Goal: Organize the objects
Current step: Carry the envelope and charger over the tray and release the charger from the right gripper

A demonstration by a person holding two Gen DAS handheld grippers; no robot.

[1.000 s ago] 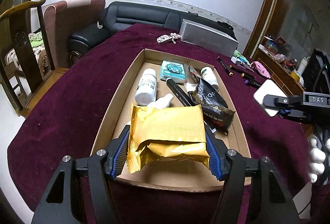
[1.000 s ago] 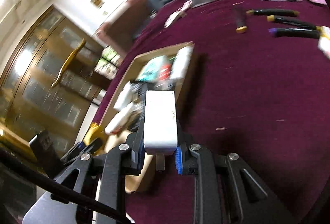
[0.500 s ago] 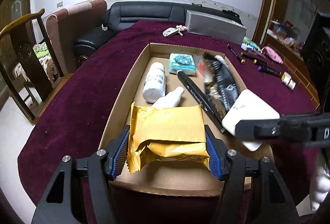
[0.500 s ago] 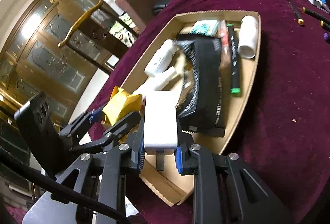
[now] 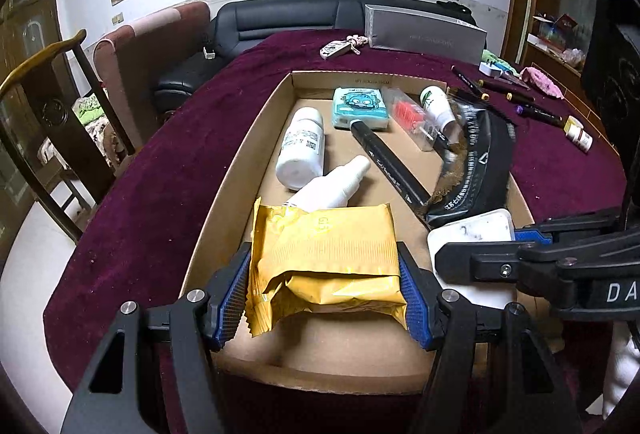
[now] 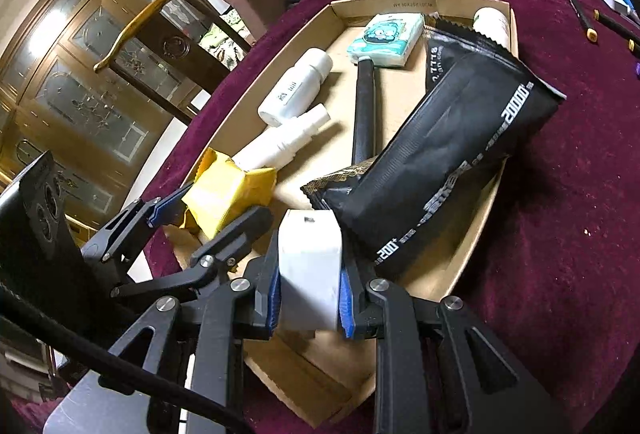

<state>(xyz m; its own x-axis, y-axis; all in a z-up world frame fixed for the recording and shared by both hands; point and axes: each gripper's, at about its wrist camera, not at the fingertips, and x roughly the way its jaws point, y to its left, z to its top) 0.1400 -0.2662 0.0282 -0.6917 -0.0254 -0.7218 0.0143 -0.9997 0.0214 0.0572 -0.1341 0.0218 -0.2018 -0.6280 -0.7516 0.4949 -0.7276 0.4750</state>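
While both tools hang low over the near end of the shallow brown cardboard tray (image 5: 224, 194), each has something to set down. The left gripper (image 5: 324, 294) is clamped on a crinkly gold foil packet (image 5: 324, 258), pinching it by its two sides just above the near wall. The right gripper (image 6: 308, 290) is clenched on a white rectangular plastic block (image 6: 310, 266), held over the tray's near right corner, close beside a glossy black foil pouch (image 6: 452, 162) that leans over the right wall.

To do this well, I'd judge each piece should be lowered until it rests on bare cardboard before the jaws let go. The two tools sit very near one another, so one ought to release and pull clear before the other. The block wants the free patch beside the pouch, not its edge.

Farther in lie a white pill bottle (image 5: 300, 150), a white spray bottle (image 5: 336, 186), a black marker pen (image 5: 388, 162) and a teal tissue pack (image 5: 360, 106). The left tool points straight along the tray; the right comes in from its side, angled across the corner.
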